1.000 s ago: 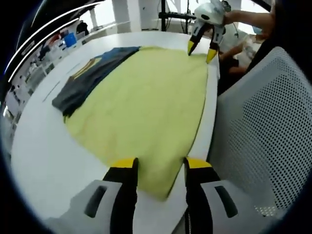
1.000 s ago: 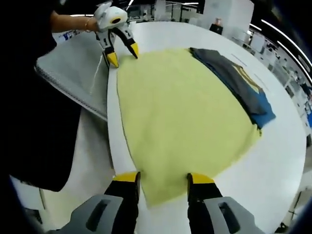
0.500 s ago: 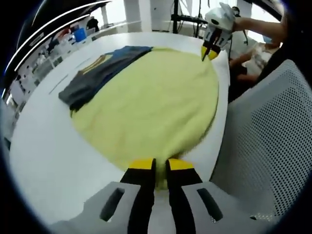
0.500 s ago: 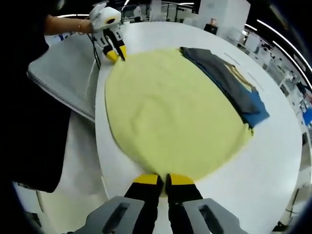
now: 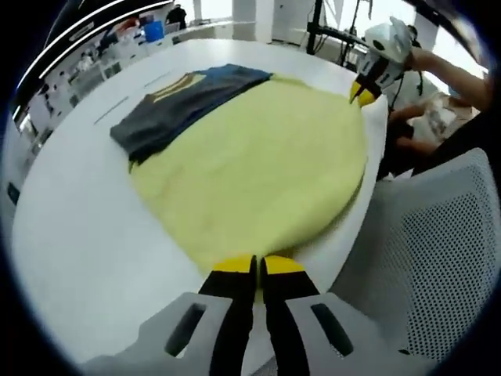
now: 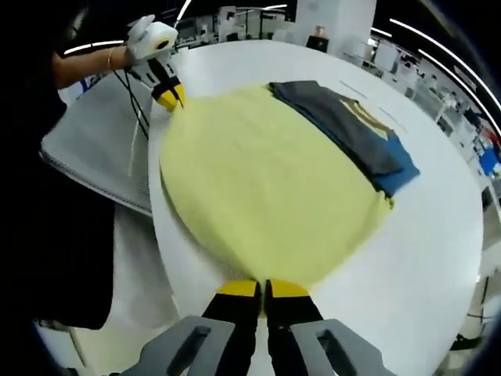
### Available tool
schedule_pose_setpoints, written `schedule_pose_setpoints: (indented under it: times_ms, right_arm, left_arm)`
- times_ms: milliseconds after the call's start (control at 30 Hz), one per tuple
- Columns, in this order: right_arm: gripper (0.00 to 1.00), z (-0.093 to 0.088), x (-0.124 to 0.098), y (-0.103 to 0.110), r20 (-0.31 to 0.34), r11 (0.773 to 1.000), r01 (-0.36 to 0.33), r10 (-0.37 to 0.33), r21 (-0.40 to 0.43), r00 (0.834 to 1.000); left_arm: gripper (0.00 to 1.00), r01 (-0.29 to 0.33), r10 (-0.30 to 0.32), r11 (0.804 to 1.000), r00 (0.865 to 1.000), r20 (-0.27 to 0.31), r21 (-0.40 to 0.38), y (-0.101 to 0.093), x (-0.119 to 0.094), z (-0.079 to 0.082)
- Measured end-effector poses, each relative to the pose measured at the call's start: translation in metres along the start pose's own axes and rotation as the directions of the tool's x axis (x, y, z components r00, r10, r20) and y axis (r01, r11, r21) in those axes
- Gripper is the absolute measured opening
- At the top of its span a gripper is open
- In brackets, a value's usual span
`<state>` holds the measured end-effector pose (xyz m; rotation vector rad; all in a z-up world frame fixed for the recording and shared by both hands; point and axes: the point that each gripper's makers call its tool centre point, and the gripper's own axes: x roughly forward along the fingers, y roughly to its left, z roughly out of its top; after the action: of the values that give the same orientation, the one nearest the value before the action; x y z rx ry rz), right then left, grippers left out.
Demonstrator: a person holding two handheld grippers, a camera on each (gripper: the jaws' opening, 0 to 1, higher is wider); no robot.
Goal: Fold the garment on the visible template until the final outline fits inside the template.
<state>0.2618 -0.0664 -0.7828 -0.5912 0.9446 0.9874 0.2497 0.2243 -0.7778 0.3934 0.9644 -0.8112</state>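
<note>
1. Left gripper [image 5: 257,265], seen in the left gripper view, has its two yellow-tipped jaws pressed together on the near edge of the yellow cloth [image 5: 258,160], pinching that edge at a corner.
2. Right gripper [image 6: 263,287], seen in the right gripper view, is likewise closed, its yellow tips together on the opposite near edge of the same cloth [image 6: 262,184].
3. Each gripper also appears far off in the other's view: the right one [image 5: 363,92] at the far end of the cloth in the left gripper view, the left one [image 6: 169,99] in the right gripper view, held by a hand [image 6: 117,56]; both have their tips together at the cloth's edge.
4. Between the two grips the yellow cloth lies spread over the white table [image 5: 74,219], close to the table's edge on the person's side.
5. Along the far side of the cloth lies a folded dark grey garment [image 5: 168,106] with a yellow pattern and a blue part showing [image 6: 395,160]; it lies against the cloth's far edge, and I cannot tell which overlaps the other.
6. Beside the table stands a grey mesh chair [image 5: 438,258], just off the table's edge.
7. Beyond the table the room holds blurred benches and equipment, too unclear to name.
</note>
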Motion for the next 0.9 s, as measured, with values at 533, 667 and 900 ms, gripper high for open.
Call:
schedule_pose_setpoints:
  times_ms: [533,667,900]
  right_arm:
    - [0.00,0.020,-0.038,-0.002,0.040,0.987,0.015,-0.021,0.158,0.999]
    - [0.00,0.026,-0.047,-0.001,0.050,0.987,0.021,-0.029,0.158,0.998]
    - [0.00,0.036,-0.064,0.003,0.061,0.988,0.036,-0.045,0.148,0.997]
  left_arm:
    - [0.00,-0.012,0.019,0.995,0.998,0.063,-0.103,0.000,-0.037,0.028]
    - [0.00,-0.013,0.020,0.995,0.998,0.062,-0.103,-0.002,-0.047,0.032]
    - [0.00,-0.030,0.034,0.996,0.998,0.046,-0.086,-0.003,-0.067,0.038]
